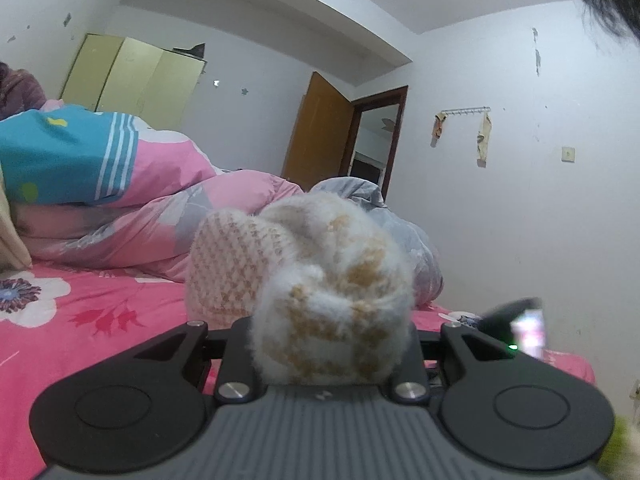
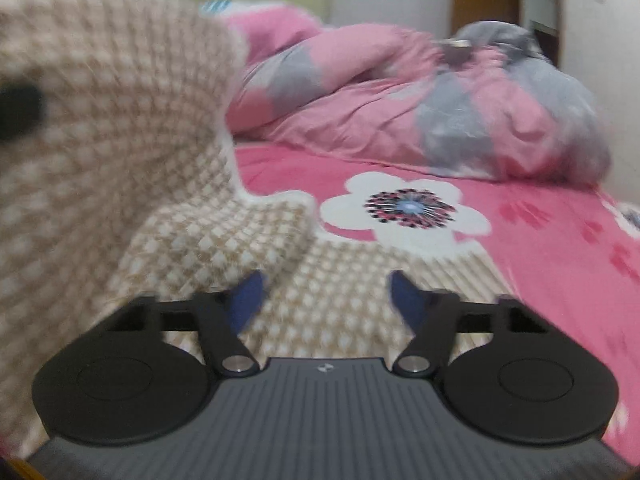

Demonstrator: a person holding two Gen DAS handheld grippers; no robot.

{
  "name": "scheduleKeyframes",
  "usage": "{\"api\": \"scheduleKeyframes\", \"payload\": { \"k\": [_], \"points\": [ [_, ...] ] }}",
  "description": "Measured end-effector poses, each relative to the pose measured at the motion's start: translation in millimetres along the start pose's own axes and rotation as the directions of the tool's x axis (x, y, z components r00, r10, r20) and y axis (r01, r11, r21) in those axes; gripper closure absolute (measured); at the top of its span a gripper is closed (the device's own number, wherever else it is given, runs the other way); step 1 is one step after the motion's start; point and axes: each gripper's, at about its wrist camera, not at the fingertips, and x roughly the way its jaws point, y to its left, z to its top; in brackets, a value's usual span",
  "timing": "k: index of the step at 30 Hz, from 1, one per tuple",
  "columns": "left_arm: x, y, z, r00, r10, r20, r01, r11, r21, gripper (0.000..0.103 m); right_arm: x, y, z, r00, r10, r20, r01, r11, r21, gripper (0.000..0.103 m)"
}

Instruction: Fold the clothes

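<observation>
Knitwear is behaving softly: my left gripper point(image 1: 332, 344) is pinching a bunched fold of the fuzzy houndstooth sweater point(image 2: 120, 152) above the bed point(image 2: 540, 248), while my right gripper point(image 2: 324, 296) is hovering spread over its flatter, easier hem.

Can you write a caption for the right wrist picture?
Open right gripper hovers over a beige-and-white knit sweater on a pink flowered bedsheet.

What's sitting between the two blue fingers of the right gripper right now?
Only the beige-and-white knit garment, seen in the right wrist view. It lies spread on the bed under the open right gripper, whose fingers aren't pinching it.
</observation>
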Motion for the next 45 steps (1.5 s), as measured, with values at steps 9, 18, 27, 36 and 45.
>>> {"api": "scheduleKeyframes", "payload": {
  "k": [9, 18, 27, 36, 45],
  "points": [
    [-2.7, 19.1, -7.4, 1.0, -0.004, 0.013, 0.004, 0.999, -0.04, 0.074, 30.7, -9.4, 23.5, 0.992, 0.117, -0.054, -0.114, 0.992, 0.062, 0.077],
    [-4.7, 26.2, -10.7, 1.0, -0.015, 0.02, 0.017, 0.998, -0.062, 0.074, 80.7, -4.8, 38.5, 0.966, 0.232, -0.111, -0.218, 0.968, 0.12, 0.084],
    [-1.2, 29.0, -7.4, 0.999, -0.03, 0.021, 0.031, 0.997, -0.069, 0.074, 3.4, -42.0, 26.7, 0.972, 0.235, -0.026, -0.227, 0.958, 0.176, 0.084],
    [6.7, 11.6, -1.8, 1.0, -0.026, 0.013, 0.027, 0.999, -0.025, 0.074, -9.1, 11.5, -34.5, 0.977, 0.194, -0.085, -0.199, 0.978, -0.062, 0.087],
    [14.8, -12.3, 1.7, 1.0, -0.022, -0.003, 0.022, 0.999, 0.038, 0.074, -41.2, 20.0, -73.7, 0.964, 0.267, -0.006, -0.266, 0.96, -0.089, 0.088]
  ]
}}
